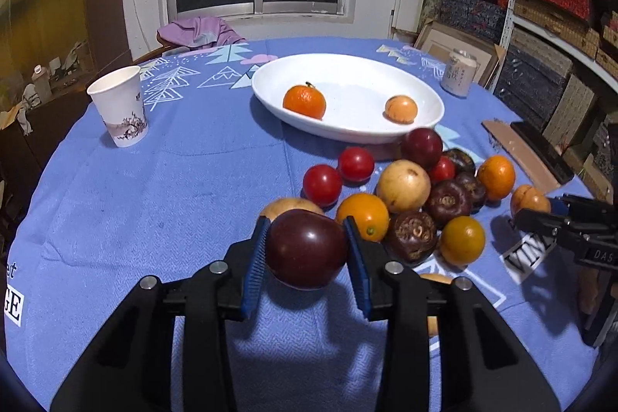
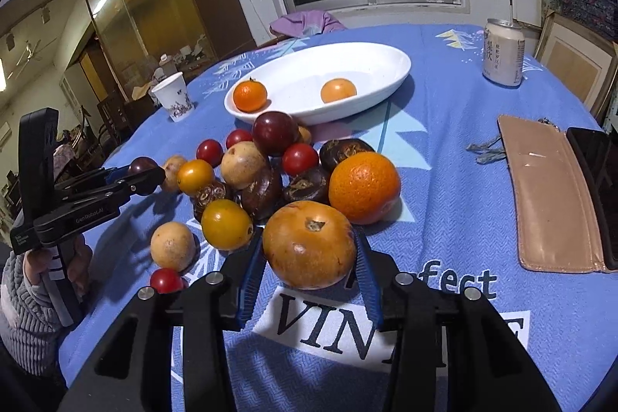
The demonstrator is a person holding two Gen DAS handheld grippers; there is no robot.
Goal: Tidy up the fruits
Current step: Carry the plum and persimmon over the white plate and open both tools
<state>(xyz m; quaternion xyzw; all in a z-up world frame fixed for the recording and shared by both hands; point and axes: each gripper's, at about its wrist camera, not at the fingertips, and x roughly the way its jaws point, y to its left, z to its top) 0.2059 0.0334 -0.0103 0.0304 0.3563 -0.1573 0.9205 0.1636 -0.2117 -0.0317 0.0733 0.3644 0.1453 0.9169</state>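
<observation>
My left gripper (image 1: pixel 307 223) is shut on a dark red plum (image 1: pixel 306 250) and holds it just above the blue cloth, left of the fruit pile. My right gripper (image 2: pixel 309 234) is shut on an orange-brown fruit (image 2: pixel 309 244) at the pile's near right side. The pile (image 1: pixel 403 186) mixes red tomatoes, oranges, tan fruits and dark brown ones. Behind it lies a white oval dish (image 1: pixel 347 136) holding a mandarin (image 1: pixel 304 101) and a pale orange fruit (image 1: pixel 401 109). In the right wrist view the left gripper (image 2: pixel 148 176) and its plum (image 2: pixel 142 165) show at the left.
A paper cup (image 1: pixel 117 107) stands at the left, a drink can (image 1: pixel 458 72) behind the dish at the right. A tan pouch (image 2: pixel 552 195) and a dark phone (image 2: pixel 595 180) lie at the right edge. A grey-sleeved hand (image 2: pixel 27 292) holds the left gripper.
</observation>
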